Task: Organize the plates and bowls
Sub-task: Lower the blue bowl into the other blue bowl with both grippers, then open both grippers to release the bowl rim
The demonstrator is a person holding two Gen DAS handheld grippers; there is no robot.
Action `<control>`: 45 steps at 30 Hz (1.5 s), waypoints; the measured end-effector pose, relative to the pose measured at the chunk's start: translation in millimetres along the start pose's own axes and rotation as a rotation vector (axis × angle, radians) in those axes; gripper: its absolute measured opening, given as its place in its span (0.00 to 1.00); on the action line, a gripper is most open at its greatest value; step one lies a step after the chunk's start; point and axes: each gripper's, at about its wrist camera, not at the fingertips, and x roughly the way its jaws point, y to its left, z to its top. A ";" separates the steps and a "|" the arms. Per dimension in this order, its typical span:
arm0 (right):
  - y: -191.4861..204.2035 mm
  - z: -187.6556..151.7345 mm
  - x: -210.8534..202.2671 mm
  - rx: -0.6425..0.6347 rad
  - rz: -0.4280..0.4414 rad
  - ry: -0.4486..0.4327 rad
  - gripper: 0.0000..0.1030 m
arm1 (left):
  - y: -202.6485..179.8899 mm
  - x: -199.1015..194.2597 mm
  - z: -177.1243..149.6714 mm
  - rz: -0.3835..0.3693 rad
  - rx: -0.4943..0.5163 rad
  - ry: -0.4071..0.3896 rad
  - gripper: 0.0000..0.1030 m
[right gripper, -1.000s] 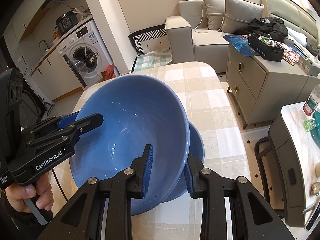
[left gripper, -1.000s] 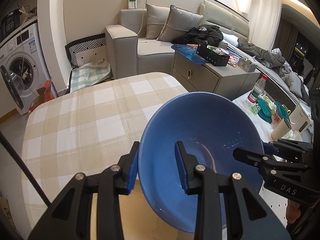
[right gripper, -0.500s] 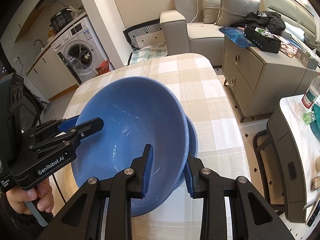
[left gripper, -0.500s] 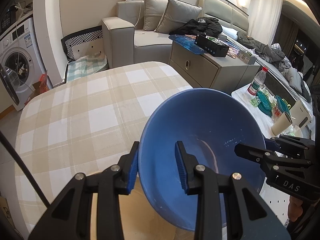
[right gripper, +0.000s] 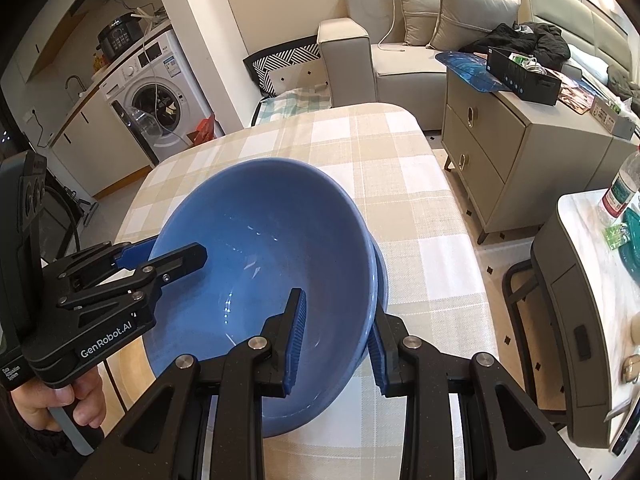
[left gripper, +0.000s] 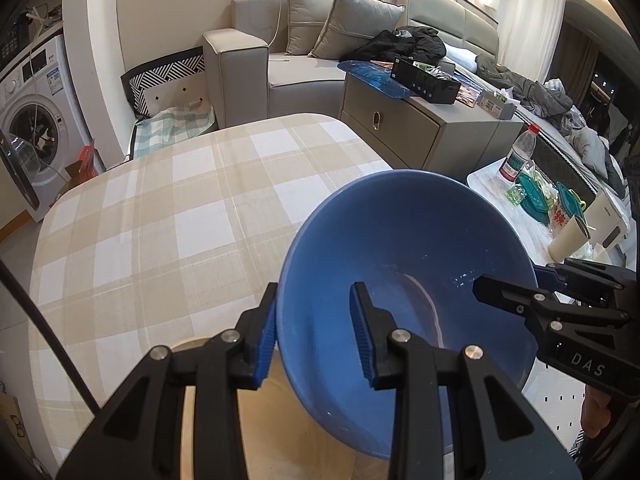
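above the checked desk (left gripper: 168,216), a blue bowl (left gripper: 404,264) is held tilted by both tools. the left tool (left gripper: 314,334) is closed on the bowl's near rim: one blue pad lies against the outer wall, the other against the inner wall. the right tool (right gripper: 336,340) is clamped on the opposite rim in the same way, one finger inside the bowl and one outside. in the right wrist view a second blue bowl (right gripper: 382,280) shows just under the upper one as a narrow crescent at its right edge; whether the two bowls touch cannot be told. a tan round plate (left gripper: 280,432) lies on the desk below the raised bowl, mostly hidden by the left tool. a hand (right gripper: 60,404) grips the left tool's handle. beyond the desk stand a grey sofa (left gripper: 280,76), a washing machine (right gripper: 160,100) and a grey cabinet (right gripper: 516,152)
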 end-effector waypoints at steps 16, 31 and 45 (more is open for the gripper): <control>0.0 -0.2 16.2 -0.013 -0.018 0.028 0.29 | 6.6 13.4 -5.2 0.007 0.002 0.029 0.31; -1.6 -1.1 28.4 -0.029 -0.040 0.040 0.31 | 3.5 23.2 -7.9 0.015 0.012 0.043 0.34; -7.6 -3.0 18.2 -0.018 0.002 -0.035 0.52 | 0.6 14.2 -12.6 -0.039 0.012 0.006 0.58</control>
